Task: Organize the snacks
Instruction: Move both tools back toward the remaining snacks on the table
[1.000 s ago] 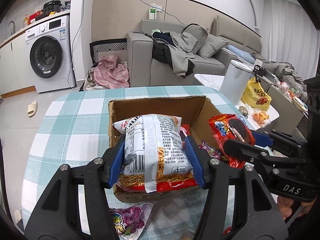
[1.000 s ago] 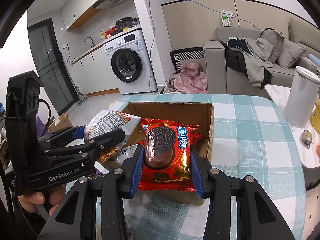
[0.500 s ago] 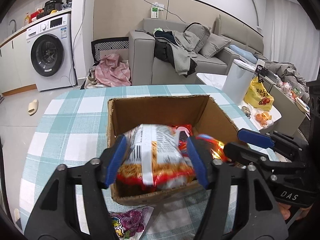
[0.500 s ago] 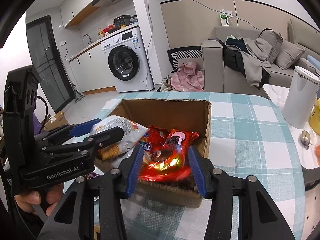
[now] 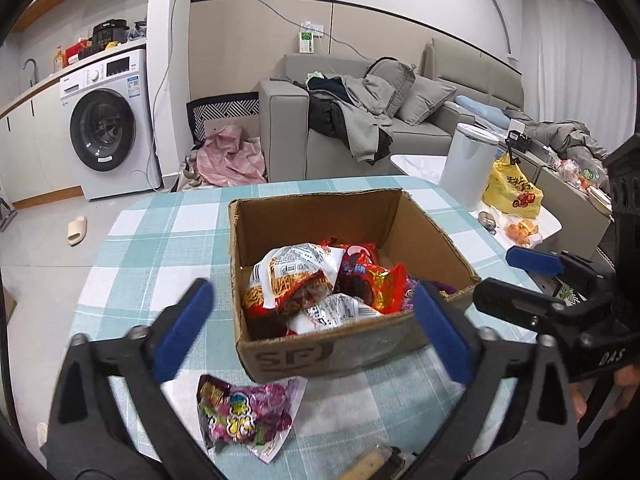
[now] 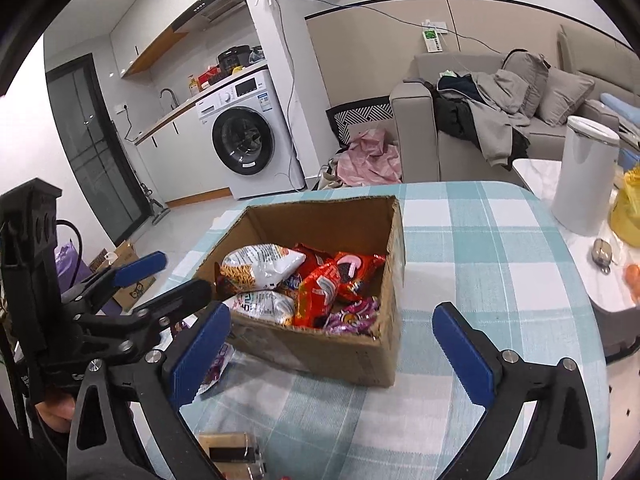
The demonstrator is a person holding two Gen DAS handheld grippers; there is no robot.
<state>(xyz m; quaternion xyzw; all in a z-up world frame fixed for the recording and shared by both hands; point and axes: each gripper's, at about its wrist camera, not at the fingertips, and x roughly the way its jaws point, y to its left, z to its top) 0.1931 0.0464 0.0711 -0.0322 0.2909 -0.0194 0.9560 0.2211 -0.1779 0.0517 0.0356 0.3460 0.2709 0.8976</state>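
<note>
Left hand-held gripper (image 5: 310, 328): my jaws have just been opening and now stand wide apart with nothing between the blue pads; the box's near wall shows in the gap.
Right hand-held gripper (image 6: 332, 344): same here, the jaws have just been opening, pads far apart and empty, hanging before the box's near corner.
Cardboard box (image 5: 432, 232): brown corrugated card, open-topped, on the worktop (image 5: 160, 240), a teal-and-white checked cloth. In my left view its long axis runs away from me, the printed near wall square to the camera.
Noodle snack bag (image 5: 296, 276): crinkled white-and-red foil, inside the box at its left side, lying slanted, long axis from near left to far right.
Red cookie packet (image 5: 376, 276): glossy red foil, in the box just right of the noodle bag, touching it, crumpled and tilted.
Purple candy bag (image 5: 244, 412): flat clear-edged pouch on the worktop just outside the box's near wall.
Left view only: the whole candy bag and the lettering on the box front.
Right view only: the box's right outer wall, a purple wrapper (image 6: 356, 314) in its near right corner, and a tan block (image 6: 228, 446) at the bottom edge.
</note>
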